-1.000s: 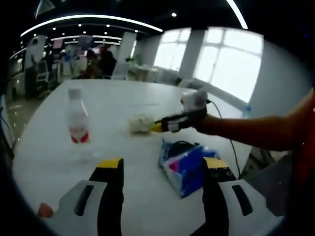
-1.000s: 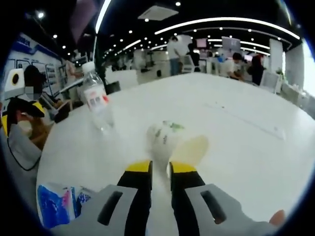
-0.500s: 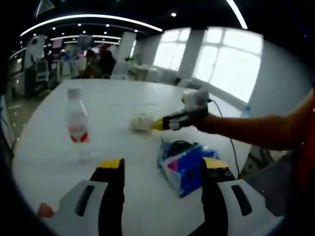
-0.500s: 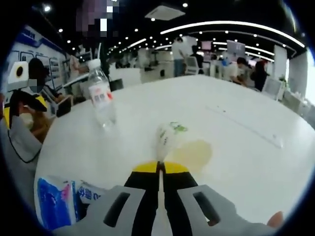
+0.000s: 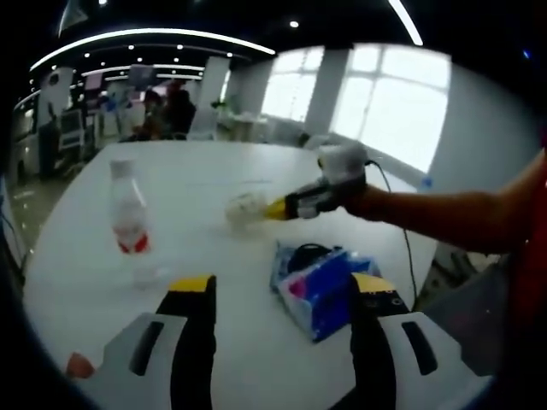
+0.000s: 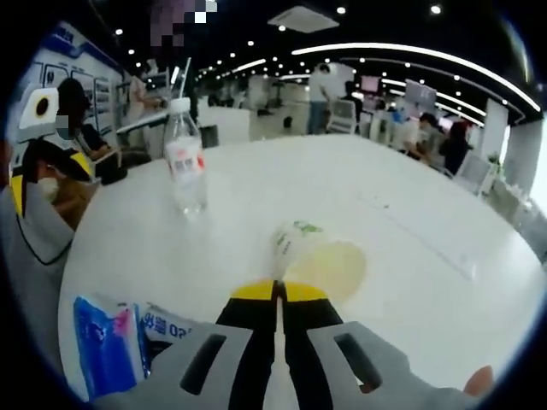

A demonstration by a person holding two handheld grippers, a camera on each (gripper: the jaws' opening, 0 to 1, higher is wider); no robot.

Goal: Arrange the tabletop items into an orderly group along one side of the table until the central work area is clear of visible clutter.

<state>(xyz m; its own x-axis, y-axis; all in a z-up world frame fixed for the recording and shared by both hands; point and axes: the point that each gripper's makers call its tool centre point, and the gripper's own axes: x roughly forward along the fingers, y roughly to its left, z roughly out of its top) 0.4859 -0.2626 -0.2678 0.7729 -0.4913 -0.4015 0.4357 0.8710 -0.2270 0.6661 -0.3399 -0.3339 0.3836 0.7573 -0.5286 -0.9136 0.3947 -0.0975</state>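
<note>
While the right gripper point(image 6: 275, 295) has its yellow-tipped jaws pressed together on the edge of a crumpled plastic cup point(image 6: 318, 256), the cup lies on its side on the white table point(image 6: 410, 196), just past the jaw tips at 12 o'clock. Water bottle point(image 6: 185, 166) stands upright at 11 o'clock, well apart from cup. Blue tissue pack point(image 6: 107, 346) lies at 8 o'clock near the table edge.

Left gripper point(image 5: 282, 286) jaws spread wide, holding nothing. Tissue pack point(image 5: 320, 286) sits between them, close to the right jaw. Bottle point(image 5: 128, 222) at 10 o'clock. Right gripper point(image 5: 273, 207) enters from 2 o'clock, pinching the cup point(image 5: 246, 207).
</note>
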